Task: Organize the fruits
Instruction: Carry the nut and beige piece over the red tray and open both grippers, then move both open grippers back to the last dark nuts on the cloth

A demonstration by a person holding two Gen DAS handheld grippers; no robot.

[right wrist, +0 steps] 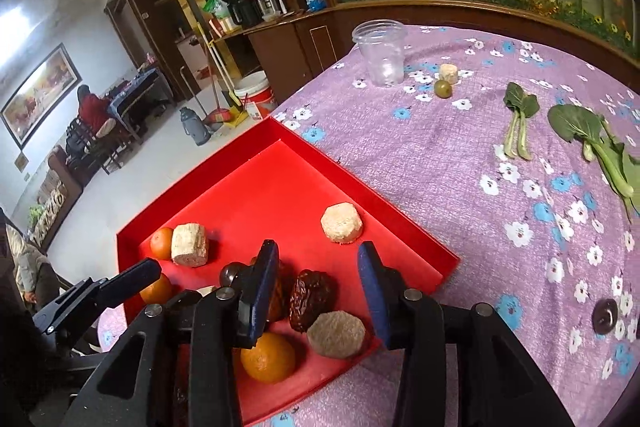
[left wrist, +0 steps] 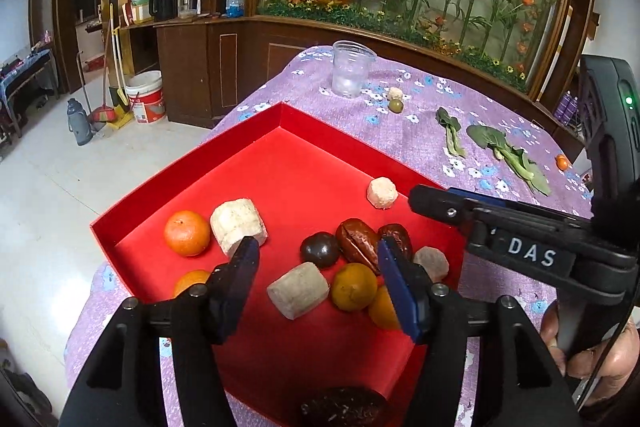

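Note:
A red tray [left wrist: 256,155] [right wrist: 248,163] lies on the purple flowered cloth and holds several pieces. Among them are a mandarin [left wrist: 187,233] [right wrist: 161,243], a pale cylinder [left wrist: 238,231] [right wrist: 190,245], a dark round fruit [left wrist: 320,250], wrinkled brown dates [left wrist: 357,245] [right wrist: 312,299], a yellow-orange citrus [left wrist: 354,287] [right wrist: 268,357] and a round beige cake [left wrist: 383,192] [right wrist: 341,223]. My left gripper [left wrist: 318,259] hangs open above the pile, its pads touching nothing. My right gripper [right wrist: 319,259] is open over the dates, also holding nothing; it enters the left wrist view from the right [left wrist: 432,199].
On the cloth beyond the tray stand a clear plastic cup [left wrist: 352,69] [right wrist: 382,53], a small green fruit [left wrist: 396,105] [right wrist: 443,89] and a beige piece [right wrist: 449,73]. Leafy greens [left wrist: 504,147] [right wrist: 592,139] and a tiny orange [left wrist: 562,162] lie right. The floor drops off left of the table.

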